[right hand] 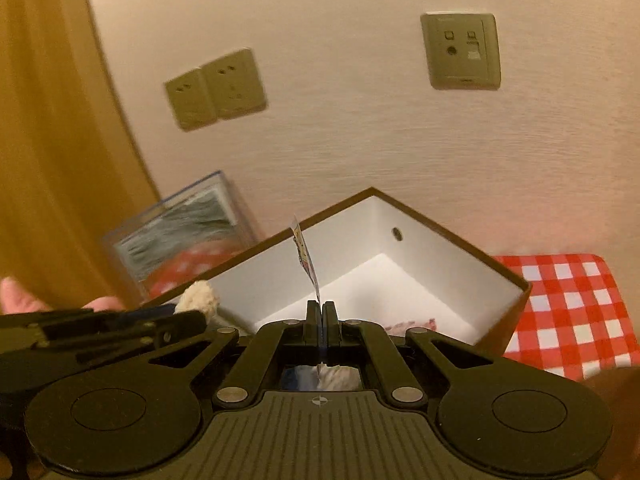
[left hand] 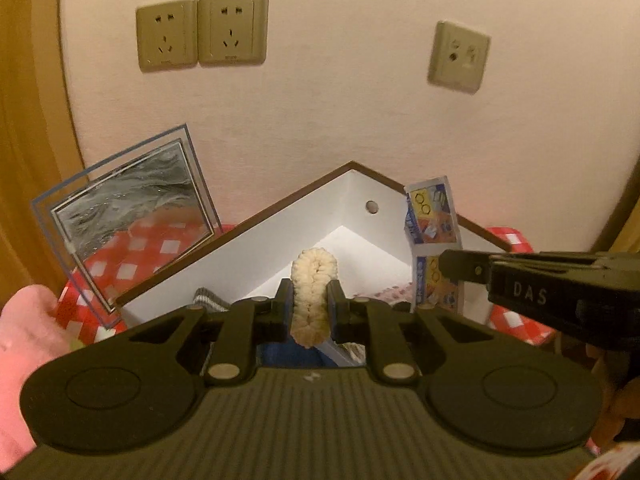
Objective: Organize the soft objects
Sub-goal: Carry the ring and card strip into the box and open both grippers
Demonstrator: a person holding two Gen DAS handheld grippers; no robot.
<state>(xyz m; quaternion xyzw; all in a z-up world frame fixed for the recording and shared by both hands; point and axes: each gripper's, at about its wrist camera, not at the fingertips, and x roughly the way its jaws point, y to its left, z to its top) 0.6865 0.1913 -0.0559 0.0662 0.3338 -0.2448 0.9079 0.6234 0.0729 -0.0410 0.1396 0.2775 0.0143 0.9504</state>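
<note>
Two grippers, each pinching one item. Left gripper clamps a cream fuzzy looped scrunchie, lower centre of frame, above the white open box with brown rim. Right gripper is pressed together on a thin glossy printed sachet strip, two packets joined, held edge-on over the same box. Three beige wall sockets in the upper frame. One clear acrylic photo frame at left. Red-white checked tabletop.
</note>
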